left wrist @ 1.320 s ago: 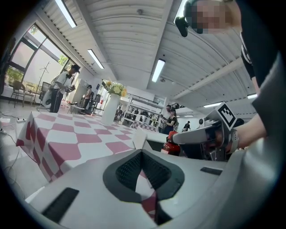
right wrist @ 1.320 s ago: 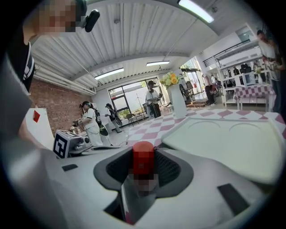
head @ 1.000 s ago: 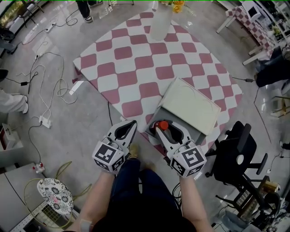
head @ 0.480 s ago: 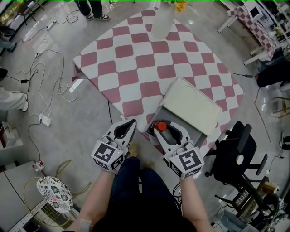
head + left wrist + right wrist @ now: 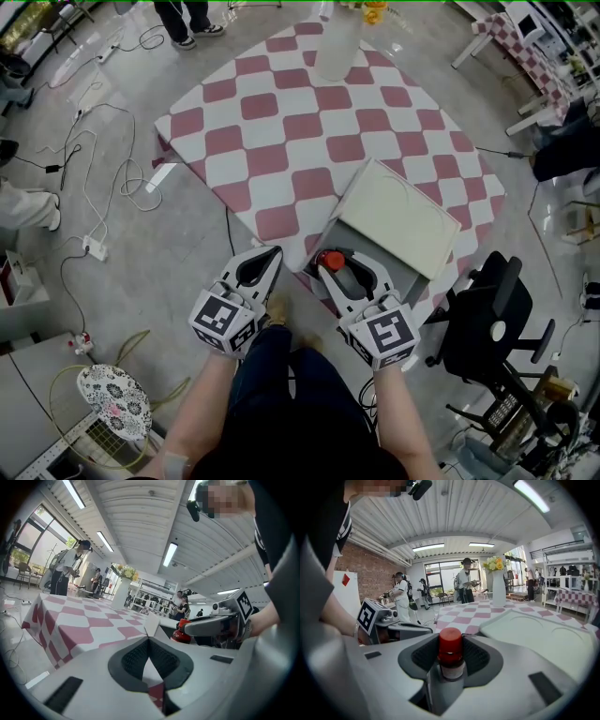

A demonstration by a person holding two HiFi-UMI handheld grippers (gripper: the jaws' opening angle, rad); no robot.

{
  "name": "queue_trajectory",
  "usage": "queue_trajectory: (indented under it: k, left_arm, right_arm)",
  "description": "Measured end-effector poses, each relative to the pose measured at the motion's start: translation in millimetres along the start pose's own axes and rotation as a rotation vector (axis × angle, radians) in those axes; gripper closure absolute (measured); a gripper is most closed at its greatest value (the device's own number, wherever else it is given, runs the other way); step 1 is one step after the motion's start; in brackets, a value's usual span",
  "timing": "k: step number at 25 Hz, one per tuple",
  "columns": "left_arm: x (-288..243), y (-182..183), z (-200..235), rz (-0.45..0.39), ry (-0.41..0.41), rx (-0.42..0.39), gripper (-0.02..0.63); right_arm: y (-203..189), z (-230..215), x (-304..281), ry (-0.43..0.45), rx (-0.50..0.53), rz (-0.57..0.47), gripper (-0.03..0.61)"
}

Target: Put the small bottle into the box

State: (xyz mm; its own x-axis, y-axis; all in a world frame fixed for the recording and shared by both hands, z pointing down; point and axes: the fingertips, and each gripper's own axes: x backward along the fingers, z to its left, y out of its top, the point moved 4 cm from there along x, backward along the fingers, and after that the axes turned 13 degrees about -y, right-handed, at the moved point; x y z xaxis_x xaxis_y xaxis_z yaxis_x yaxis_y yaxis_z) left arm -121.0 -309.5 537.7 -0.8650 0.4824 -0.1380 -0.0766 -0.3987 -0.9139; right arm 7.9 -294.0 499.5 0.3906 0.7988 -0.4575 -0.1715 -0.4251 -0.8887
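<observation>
A small bottle with a red cap [image 5: 329,260] stands upright between the jaws of my right gripper [image 5: 339,263], which is shut on it. In the right gripper view the bottle [image 5: 450,654] fills the centre between the dark pads. It hangs at the near edge of the table, by the front of the white box [image 5: 393,220], whose pale lid [image 5: 534,631] lies open beyond the jaws. My left gripper [image 5: 266,259] is just to the left, off the table edge, shut with nothing in it; its pads [image 5: 138,654] meet at the tip. The red cap [image 5: 181,633] also shows there.
The pink and white checkered table [image 5: 281,122] carries a tall white vase [image 5: 335,42] with yellow flowers at its far edge. A black office chair [image 5: 487,319] stands to the right. Cables [image 5: 94,187] trail over the floor on the left. People stand in the background.
The right gripper with the bottle has shifted very slightly left. The left gripper has stayed where it was.
</observation>
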Motion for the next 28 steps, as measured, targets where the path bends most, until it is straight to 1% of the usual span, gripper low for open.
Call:
queue_trajectory:
  k: [6, 7, 8, 11, 21, 28]
  left_arm:
    - [5, 1, -4, -0.004, 0.006, 0.002, 0.614]
    - [5, 1, -5, -0.005, 0.006, 0.001, 0.614]
    - [6, 0, -6, -0.005, 0.006, -0.001, 0.614]
    - [8, -1, -9, -0.005, 0.005, -0.005, 0.614]
    - [16, -3, -18, -0.012, 0.015, 0.001, 0.614]
    - [19, -1, -30, -0.022, 0.015, -0.015, 0.614]
  right_arm:
    - [-1, 3, 3, 0.005, 0.004, 0.007, 0.426]
    - [-1, 3, 4, 0.008, 0.004, 0.009, 0.416]
    - [-1, 3, 4, 0.014, 0.004, 0.012, 0.391]
    - [-4, 6, 6, 0.028, 0.008, 0.017, 0.359]
    - [-3, 7, 14, 0.025, 0.002, 0.021, 0.357]
    - [-6, 7, 27, 0.015, 0.011, 0.021, 0.357]
